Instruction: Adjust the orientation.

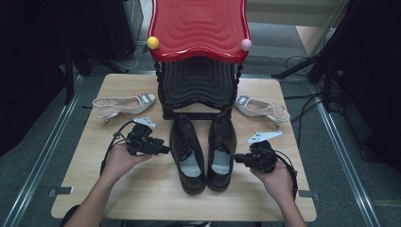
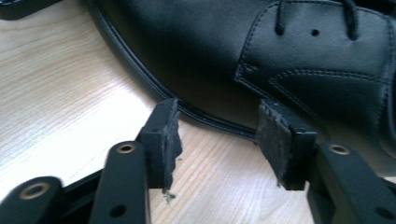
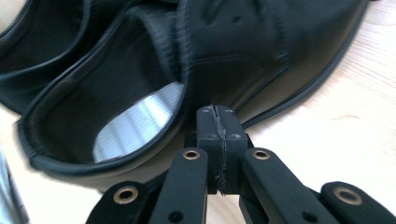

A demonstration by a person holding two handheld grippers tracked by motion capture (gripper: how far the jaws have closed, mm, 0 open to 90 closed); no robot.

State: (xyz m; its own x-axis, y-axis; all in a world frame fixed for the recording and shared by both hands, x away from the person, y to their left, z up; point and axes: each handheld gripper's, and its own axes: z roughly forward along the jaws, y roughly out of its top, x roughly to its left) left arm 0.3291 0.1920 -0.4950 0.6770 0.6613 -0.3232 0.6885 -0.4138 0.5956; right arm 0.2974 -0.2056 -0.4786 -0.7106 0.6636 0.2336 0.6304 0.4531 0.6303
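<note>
Black shoes (image 1: 203, 151) side by side on table (image 1: 142, 189); left gripper (image 2: 217, 140) jaws spread, nothing between, right gripper (image 3: 218, 140) jaws pressed together at shoe edge, contact unclear.

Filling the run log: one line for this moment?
left gripper: open beside left black shoe | right gripper: shut, at right black shoe

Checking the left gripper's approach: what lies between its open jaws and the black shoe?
Bare wood of the table. In the left gripper view, the left gripper has nothing between its jaws, tips right at the sole edge of the left black shoe.
</note>
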